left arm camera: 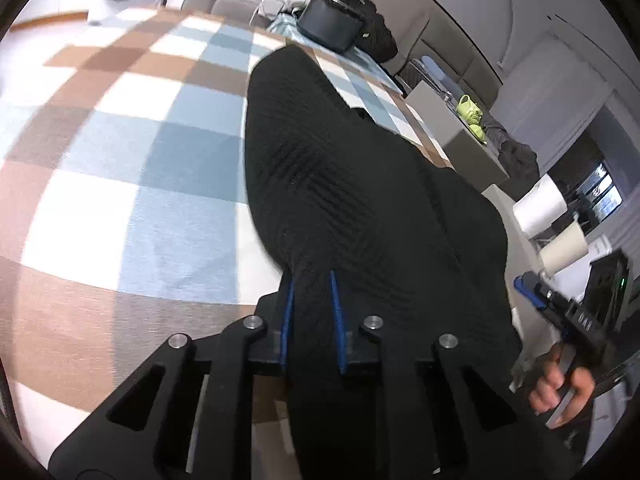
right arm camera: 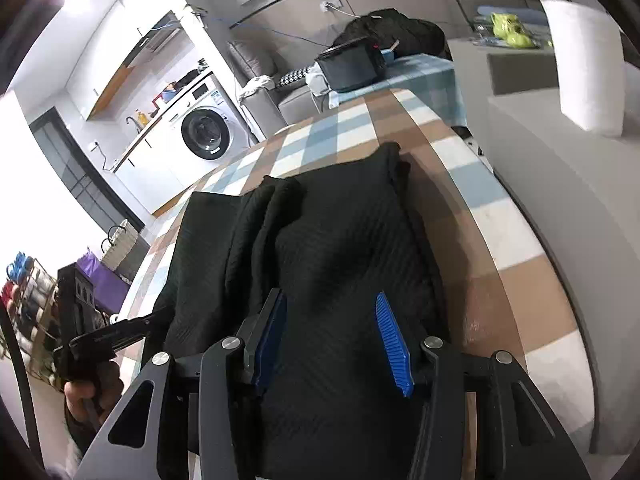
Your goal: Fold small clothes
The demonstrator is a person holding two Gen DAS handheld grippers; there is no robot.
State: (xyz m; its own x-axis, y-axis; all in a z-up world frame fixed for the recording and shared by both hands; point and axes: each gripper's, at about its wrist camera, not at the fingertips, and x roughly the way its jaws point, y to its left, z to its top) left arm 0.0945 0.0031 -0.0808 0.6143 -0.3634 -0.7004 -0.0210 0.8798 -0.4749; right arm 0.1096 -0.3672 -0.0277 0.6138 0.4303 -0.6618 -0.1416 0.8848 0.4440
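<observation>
A black ribbed knit garment (left arm camera: 340, 160) lies lengthwise on a table covered by a brown, blue and white checked cloth (left arm camera: 120, 160). My left gripper (left arm camera: 311, 276) is shut on the garment's near end, with the fabric pinched between its blue pads. In the right wrist view the same garment (right arm camera: 340, 220) lies folded over itself near the right edge of the table (right arm camera: 460, 184). My right gripper (right arm camera: 328, 296) stands open above the near part of the garment, pads wide apart and gripping nothing. Each view shows the other gripper at its edge, held by a hand (left arm camera: 560, 384).
A black container (right arm camera: 352, 64) and a dark bag sit at the table's far end. A grey counter with a white paper roll (right arm camera: 588, 64) stands right of the table. Behind the table are a washing machine (right arm camera: 206, 132) and a green mug (left arm camera: 470, 108).
</observation>
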